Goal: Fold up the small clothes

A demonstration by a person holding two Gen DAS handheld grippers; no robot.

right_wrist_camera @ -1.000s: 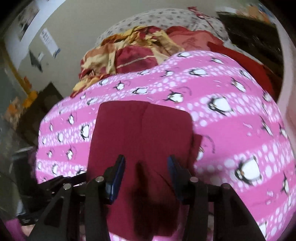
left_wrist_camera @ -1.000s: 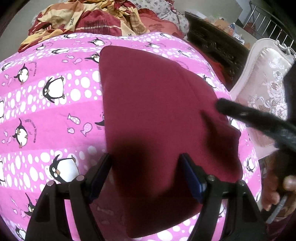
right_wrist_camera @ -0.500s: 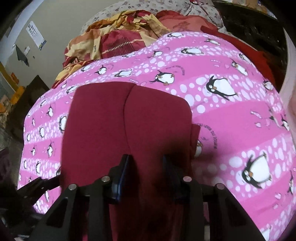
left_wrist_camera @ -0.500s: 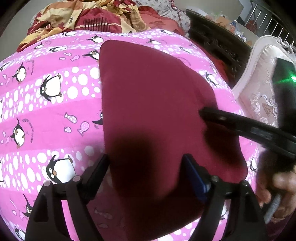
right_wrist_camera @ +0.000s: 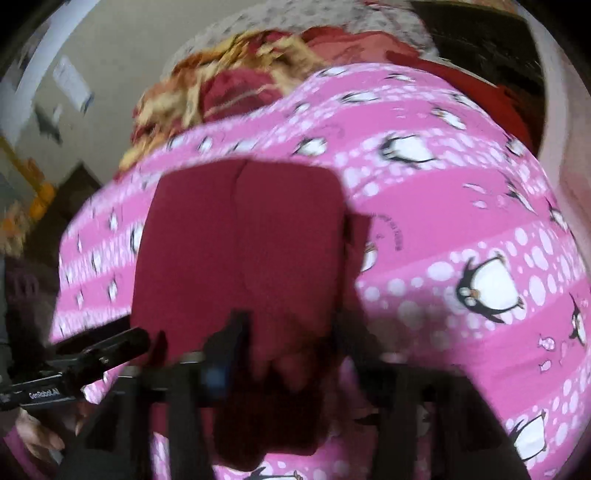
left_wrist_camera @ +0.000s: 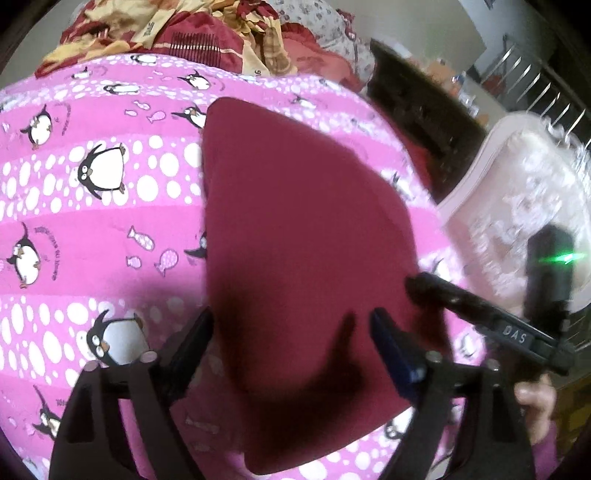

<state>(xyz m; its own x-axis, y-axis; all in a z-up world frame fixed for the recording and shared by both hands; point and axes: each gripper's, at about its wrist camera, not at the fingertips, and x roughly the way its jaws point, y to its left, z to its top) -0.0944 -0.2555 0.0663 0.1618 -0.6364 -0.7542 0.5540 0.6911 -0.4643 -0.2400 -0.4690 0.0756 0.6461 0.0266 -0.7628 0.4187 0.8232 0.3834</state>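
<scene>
A dark red folded garment lies flat on the pink penguin bedsheet. My left gripper hovers over the garment's near part. Its jaws are opening, one finger on each side of the cloth, and the pads do not press it. A finger of my right gripper reaches in at the garment's near right corner. In the right wrist view, which is blurred, my right gripper stands over the near edge of the garment. Its jaws are opening wide, with shadowed cloth between them and nothing pinched. My left gripper shows at lower left.
A heap of red and yellow bedding lies at the far end of the bed. Dark wooden furniture and a cream upholstered chair stand to the right. A hand holds the right gripper's handle.
The right gripper's jaws narrowed over the cloth, then sprang wide apart. Its finger drew back toward the garment's near right corner. The left jaws widened a little.
</scene>
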